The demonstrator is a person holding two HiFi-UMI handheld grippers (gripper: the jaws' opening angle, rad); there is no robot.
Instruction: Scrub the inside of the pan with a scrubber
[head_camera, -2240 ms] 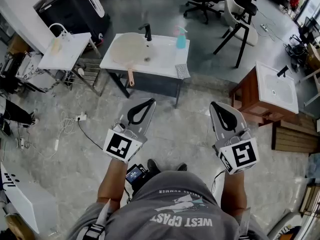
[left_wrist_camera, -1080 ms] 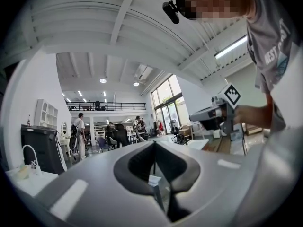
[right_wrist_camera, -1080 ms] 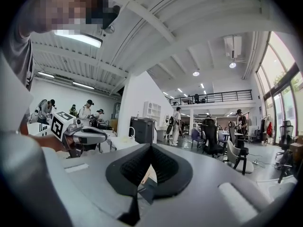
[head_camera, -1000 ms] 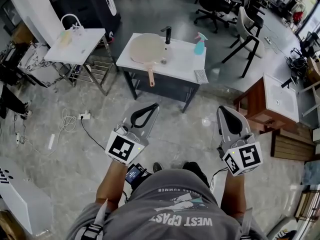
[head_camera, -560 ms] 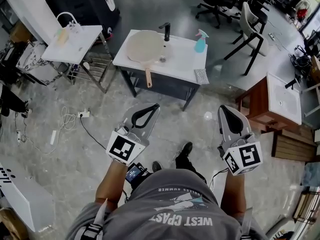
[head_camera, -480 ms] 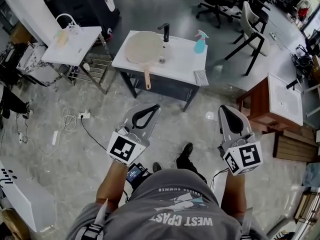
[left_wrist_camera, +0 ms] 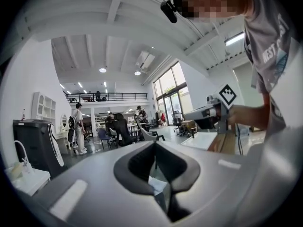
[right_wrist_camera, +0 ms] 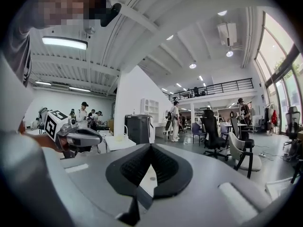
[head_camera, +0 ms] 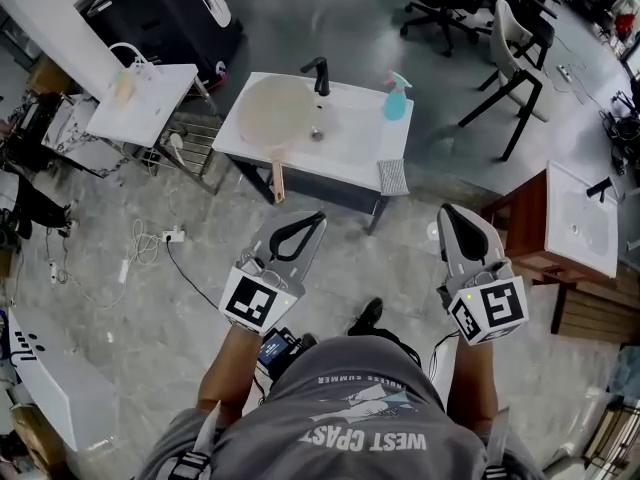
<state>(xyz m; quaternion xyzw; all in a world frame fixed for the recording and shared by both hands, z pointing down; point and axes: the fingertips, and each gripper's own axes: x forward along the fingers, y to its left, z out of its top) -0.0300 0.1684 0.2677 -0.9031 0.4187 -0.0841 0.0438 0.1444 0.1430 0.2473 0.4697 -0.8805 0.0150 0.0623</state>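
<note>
Nearest, in the lower half of the head view, both grippers are held out over the floor, well apart from the work. The left gripper and the right gripper each have their jaws pressed together with nothing between them. Unless one opens first, it would likely shove its target rather than take it. A black cable trails across the floor at lower left, a likely trip hazard on the way in.

Further up, the grey scrubber lies at the front right corner of the white counter, where a nudge could send it off. The pan rests on the counter's left part. Its wooden handle overhangs the front edge, so a bump there could tip it. Behind, the spray bottle stands upright and looks easy to knock over.
</note>
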